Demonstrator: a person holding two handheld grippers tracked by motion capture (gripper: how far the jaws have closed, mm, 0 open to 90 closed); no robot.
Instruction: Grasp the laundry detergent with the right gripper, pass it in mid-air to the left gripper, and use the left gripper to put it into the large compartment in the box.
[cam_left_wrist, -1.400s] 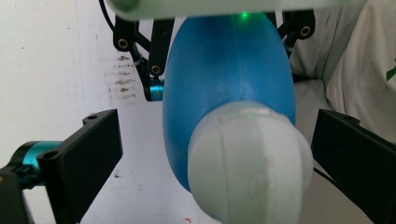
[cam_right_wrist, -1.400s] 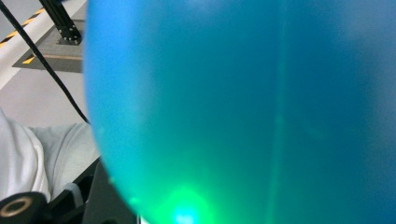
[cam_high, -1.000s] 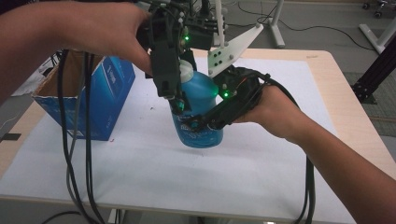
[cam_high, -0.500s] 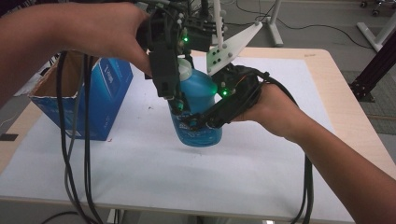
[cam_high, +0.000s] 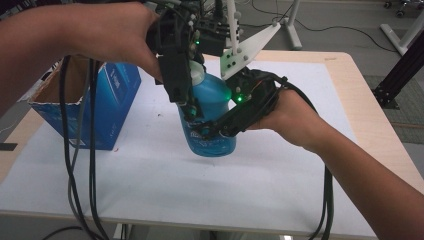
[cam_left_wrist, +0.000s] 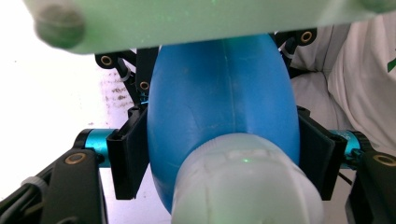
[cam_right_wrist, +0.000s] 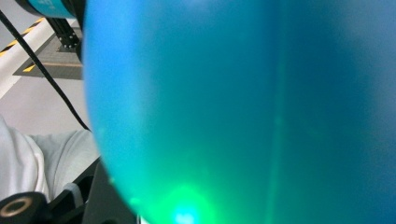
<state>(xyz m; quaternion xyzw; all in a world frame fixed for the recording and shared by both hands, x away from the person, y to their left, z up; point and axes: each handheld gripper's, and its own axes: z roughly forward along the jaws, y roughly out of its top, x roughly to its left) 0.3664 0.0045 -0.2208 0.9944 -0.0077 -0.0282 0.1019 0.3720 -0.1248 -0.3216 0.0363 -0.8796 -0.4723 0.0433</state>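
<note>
A blue bottle (cam_high: 212, 100) with a white cap (cam_high: 197, 75) stands at the middle of the white table top. My left gripper (cam_high: 192, 107) comes down from above and is shut on the bottle's upper body. In the left gripper view its black pads (cam_left_wrist: 130, 154) press both sides of the bottle (cam_left_wrist: 224, 102), just beyond the cap (cam_left_wrist: 243, 182). My right gripper (cam_high: 212, 131) reaches in from the right and is shut around the lower body. The bottle's blue wall (cam_right_wrist: 243, 102) sits very close in the right gripper view.
An open blue cardboard box (cam_high: 95, 100) stands at the left of the table (cam_high: 300, 165). Black cables (cam_high: 75, 150) hang from the left hand over the front edge. White stand legs (cam_high: 292, 25) are behind the table and a black post (cam_high: 405, 65) is at the right.
</note>
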